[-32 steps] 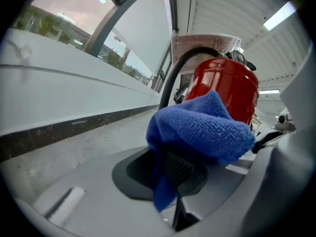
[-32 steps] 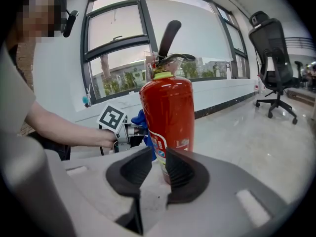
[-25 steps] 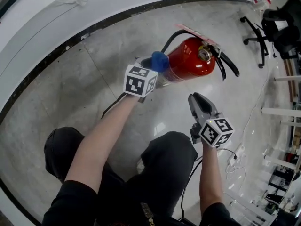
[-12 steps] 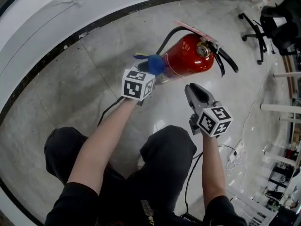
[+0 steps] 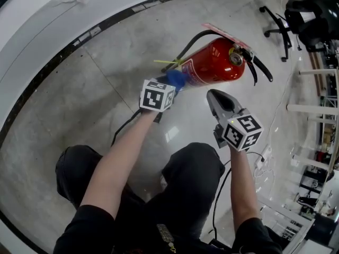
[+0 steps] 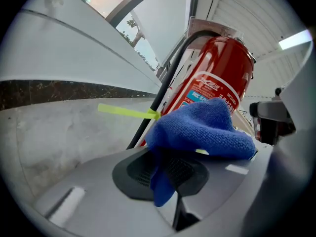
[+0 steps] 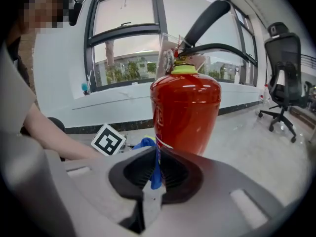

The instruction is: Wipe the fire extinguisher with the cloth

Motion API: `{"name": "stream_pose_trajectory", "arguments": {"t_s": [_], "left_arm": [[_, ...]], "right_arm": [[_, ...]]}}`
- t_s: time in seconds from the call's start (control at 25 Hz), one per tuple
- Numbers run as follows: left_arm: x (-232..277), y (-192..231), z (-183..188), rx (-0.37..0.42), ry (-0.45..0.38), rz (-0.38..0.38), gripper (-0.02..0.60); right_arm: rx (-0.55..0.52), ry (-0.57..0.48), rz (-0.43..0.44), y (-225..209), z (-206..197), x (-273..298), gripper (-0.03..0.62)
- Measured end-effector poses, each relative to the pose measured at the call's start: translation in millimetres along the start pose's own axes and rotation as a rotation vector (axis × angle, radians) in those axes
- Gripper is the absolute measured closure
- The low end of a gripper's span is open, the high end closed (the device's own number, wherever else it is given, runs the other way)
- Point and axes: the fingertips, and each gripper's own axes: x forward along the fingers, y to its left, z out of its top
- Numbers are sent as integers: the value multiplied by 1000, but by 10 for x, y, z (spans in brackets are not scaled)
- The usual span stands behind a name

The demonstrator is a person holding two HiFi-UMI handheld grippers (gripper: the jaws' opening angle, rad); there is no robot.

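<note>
We count one fire extinguisher, with one black hose and one gauge at its head. There is one blue cloth and one yellow-green tie. We see two grippers, the left gripper and the right gripper, and two marker cubes, one on each: the left cube and the right cube. One office chair stands on the floor.
</note>
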Motion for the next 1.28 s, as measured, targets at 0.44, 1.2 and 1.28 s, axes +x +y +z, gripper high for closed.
{"name": "stream_pose_trajectory", "arguments": {"t_s": [0.44,1.2,1.28], "left_arm": [[-195,-205,533,-21,-147,-21,538],[-167,-306,106,105,-174,186,539],[-163,-265,68,95,-157,216,540]], "right_arm": [[-92,91,-33,137,123,-355,565],[-112,-15,199,-51,-629,-265,565],[-83,-8,203,-115,-779,-224,565]]}}
